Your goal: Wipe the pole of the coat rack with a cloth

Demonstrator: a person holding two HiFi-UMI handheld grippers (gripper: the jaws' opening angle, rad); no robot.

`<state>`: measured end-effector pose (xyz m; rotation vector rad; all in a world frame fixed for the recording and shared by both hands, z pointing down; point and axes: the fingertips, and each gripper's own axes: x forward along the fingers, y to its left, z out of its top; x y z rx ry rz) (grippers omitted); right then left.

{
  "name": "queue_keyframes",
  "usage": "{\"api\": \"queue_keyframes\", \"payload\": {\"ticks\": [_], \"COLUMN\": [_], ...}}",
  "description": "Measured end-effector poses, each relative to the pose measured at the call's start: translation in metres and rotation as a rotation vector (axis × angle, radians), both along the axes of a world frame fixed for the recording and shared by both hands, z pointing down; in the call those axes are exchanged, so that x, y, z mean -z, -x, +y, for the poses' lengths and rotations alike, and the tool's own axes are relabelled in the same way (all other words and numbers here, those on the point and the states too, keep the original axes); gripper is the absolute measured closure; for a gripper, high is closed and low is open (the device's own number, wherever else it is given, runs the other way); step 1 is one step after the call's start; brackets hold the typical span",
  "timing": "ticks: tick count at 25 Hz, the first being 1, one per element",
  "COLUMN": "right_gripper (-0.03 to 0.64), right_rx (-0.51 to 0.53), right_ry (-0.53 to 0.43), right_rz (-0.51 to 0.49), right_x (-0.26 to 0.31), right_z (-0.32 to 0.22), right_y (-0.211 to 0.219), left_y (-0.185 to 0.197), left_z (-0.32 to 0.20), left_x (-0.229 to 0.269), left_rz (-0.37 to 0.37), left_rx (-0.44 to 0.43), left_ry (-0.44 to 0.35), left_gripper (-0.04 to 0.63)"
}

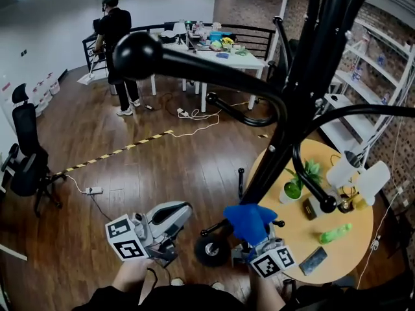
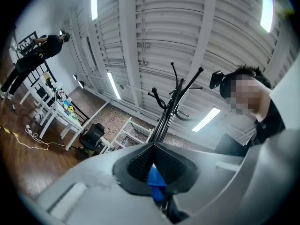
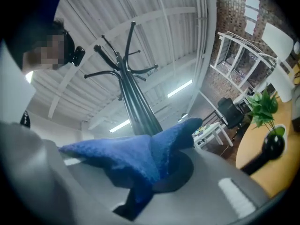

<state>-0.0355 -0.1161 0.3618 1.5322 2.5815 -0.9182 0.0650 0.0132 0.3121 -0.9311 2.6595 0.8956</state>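
Observation:
The black coat rack's pole (image 1: 279, 141) slants from the upper right down to its base beside my hands. My right gripper (image 1: 256, 238) is shut on a blue cloth (image 1: 249, 219), which bunches up right against the lower pole. In the right gripper view the cloth (image 3: 136, 156) covers the jaws of the right gripper (image 3: 159, 172), and the pole (image 3: 138, 109) rises just behind it. My left gripper (image 1: 176, 211) hangs left of the pole, apart from it, shut and holding nothing. In the left gripper view the left gripper (image 2: 152, 156) has its jaws together, with a blue sliver showing below.
A round yellow table (image 1: 337, 264) at the right carries a potted plant (image 1: 295, 186), a green bottle (image 1: 335, 233) and a phone (image 1: 314, 261). Rack hooks (image 1: 139, 54) jut toward me. A person (image 1: 117, 50), a white table (image 1: 243, 62), an office chair (image 1: 26, 154) and wall shelves (image 1: 376, 76) stand farther off.

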Motion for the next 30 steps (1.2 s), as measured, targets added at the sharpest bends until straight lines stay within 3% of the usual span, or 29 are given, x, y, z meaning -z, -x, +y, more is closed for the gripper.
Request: {"api": "queue_keyframes", "payload": {"ticks": [7, 12, 15, 25, 30], "right_gripper": [0.588, 0.588, 0.588, 0.588, 0.588], "right_rx": [-0.022, -0.026, -0.018, 0.035, 0.077], "right_ry": [-0.111, -0.127, -0.057, 0.141, 0.209], "right_rz": [0.153, 0.217, 0.188, -0.134, -0.214], "right_x": [-0.094, -0.101, -0.065, 0.120, 0.186], "right_z": [0.002, -0.004, -0.003, -0.007, -0.008], "right_y": [0.000, 0.006, 0.005, 0.009, 0.005], "left_y": [0.003, 0.006, 0.005, -0.009, -0.018], "left_z": [-0.011, -0.017, -0.015, 0.002, 0.014], "left_x": [-0.007, -0.002, 0.002, 0.008, 0.008], "left_rz": [0.017, 0.013, 0.003, -0.055, -0.088], "left_rx": [-0.033, -0.032, -0.022, 0.040, 0.072], "left_ry": [0.008, 0.013, 0.013, -0.026, -0.051], "left_gripper": [0.594, 0.594, 0.594, 0.594, 0.594]}}
